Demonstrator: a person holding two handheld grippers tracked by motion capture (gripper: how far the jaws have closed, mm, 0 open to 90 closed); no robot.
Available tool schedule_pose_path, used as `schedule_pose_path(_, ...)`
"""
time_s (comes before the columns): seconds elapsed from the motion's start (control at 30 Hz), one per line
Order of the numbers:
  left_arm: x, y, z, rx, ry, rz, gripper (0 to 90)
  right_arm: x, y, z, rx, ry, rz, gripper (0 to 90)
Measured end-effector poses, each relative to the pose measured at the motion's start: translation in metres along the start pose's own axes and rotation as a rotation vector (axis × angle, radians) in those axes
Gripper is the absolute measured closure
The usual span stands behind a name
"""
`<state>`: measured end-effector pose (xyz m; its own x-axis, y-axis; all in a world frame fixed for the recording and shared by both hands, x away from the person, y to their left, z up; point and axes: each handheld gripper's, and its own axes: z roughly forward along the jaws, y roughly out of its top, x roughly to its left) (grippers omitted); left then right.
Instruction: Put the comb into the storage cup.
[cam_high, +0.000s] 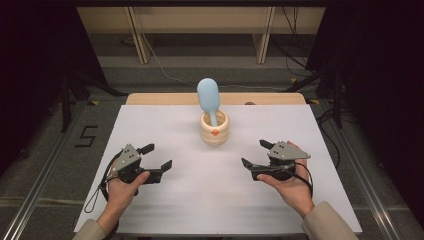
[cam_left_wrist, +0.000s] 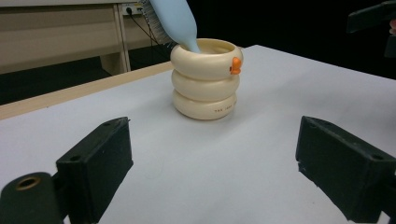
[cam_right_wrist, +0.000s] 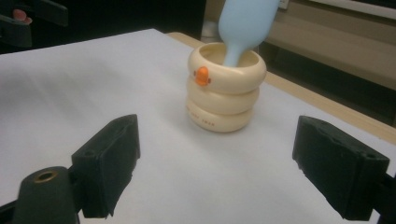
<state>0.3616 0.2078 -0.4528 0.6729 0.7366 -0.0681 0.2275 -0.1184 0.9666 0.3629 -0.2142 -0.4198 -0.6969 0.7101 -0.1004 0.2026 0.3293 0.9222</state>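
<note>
A cream ringed cup (cam_high: 214, 130) with a small orange beak stands upright at the middle of the white table top (cam_high: 175, 200). A light blue brush (cam_high: 209, 99) stands in it, head up, leaning toward the far left. The left gripper view shows the cup (cam_left_wrist: 205, 79) ahead with the brush (cam_left_wrist: 173, 21) and its bristles. The right gripper view shows the cup (cam_right_wrist: 226, 88) and brush (cam_right_wrist: 245, 23) too. My left gripper (cam_high: 159, 156) is open, near left of the cup and holding nothing. My right gripper (cam_high: 254, 153) is open, near right, holding nothing.
A wooden edge (cam_high: 165, 98) runs along the table's far side. Beyond it are table legs (cam_high: 137, 37) and cables on the floor. A dark stand (cam_high: 75, 90) is at the left and another at the right (cam_high: 332, 85).
</note>
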Motion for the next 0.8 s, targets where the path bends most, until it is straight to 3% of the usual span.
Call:
schedule_pose_path(0.5,0.000,-0.001,0.000,0.001,0.002,0.002,10.4,0.005,-0.021,-0.007,0.008,0.020,0.016,15.9)
schedule_pose_path(0.8,-0.001,-0.001,0.001,0.005,-0.002,0.004,10.4,0.006,-0.025,-0.007,0.009,0.019,0.011,15.9)
